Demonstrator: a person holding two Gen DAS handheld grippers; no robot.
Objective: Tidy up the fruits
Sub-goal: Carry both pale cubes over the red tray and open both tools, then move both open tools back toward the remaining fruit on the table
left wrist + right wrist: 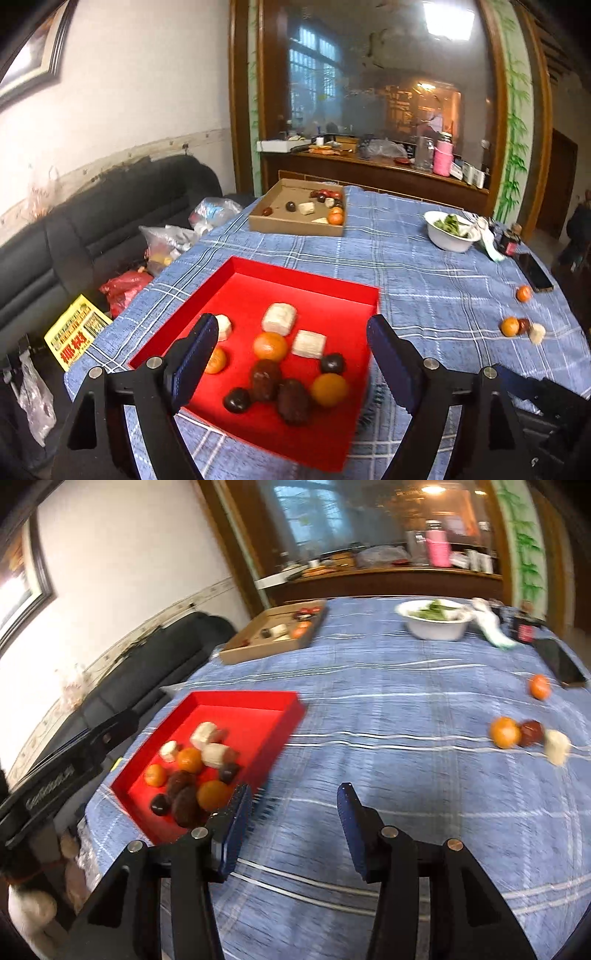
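Sorting underway: both grippers, left & right, held w/ jaws wide, empty; loose orange prob needed next for red tray.

A red tray is seen on a blue cloth checked with white lines; orange fruits, dark brown ones and whitish pieces are shown inside
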